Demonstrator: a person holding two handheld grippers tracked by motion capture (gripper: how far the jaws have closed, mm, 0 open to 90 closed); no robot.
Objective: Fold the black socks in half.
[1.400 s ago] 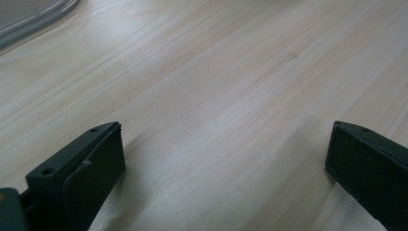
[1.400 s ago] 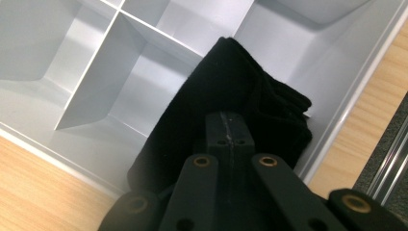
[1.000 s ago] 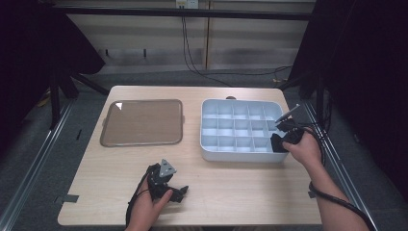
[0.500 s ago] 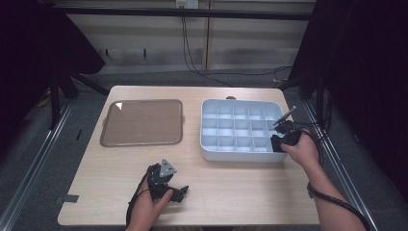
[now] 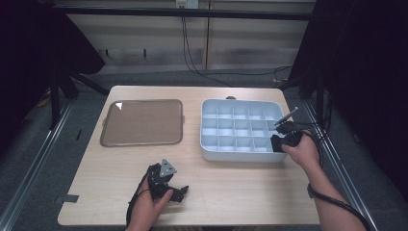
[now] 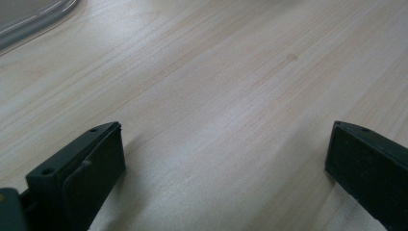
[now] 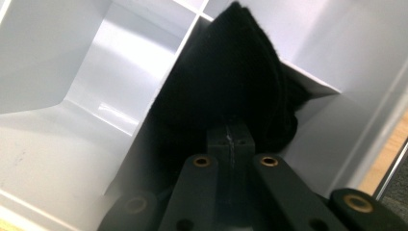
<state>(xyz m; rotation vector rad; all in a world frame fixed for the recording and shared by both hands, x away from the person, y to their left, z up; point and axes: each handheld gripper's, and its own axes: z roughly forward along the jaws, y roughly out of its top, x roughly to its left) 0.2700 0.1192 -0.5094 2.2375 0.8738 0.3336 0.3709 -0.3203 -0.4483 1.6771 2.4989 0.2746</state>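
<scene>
While the left hand-held gripper (image 5: 179, 191) rests on the tabletop (image 5: 231, 192) near its front edge, its jaws stand wide apart with only bare wood between them, as the left gripper view shows. The right hand-held gripper (image 5: 278, 139) is at the right end of the white divided tray (image 5: 240, 156), reaching down into one of its near-right compartments. In the right gripper view, its jaws are pressed together on a piece of black cloth (image 7: 231, 82), which bulges up in front of them and leans against a white divider wall inside the tray. From the high view the cloth (image 5: 276, 142) is a dark patch at the tray's right front corner, just ahead of the person's right hand. A flat brown tray (image 5: 142, 121) lies on the left half of the tabletop, well apart from both grippers.
</scene>
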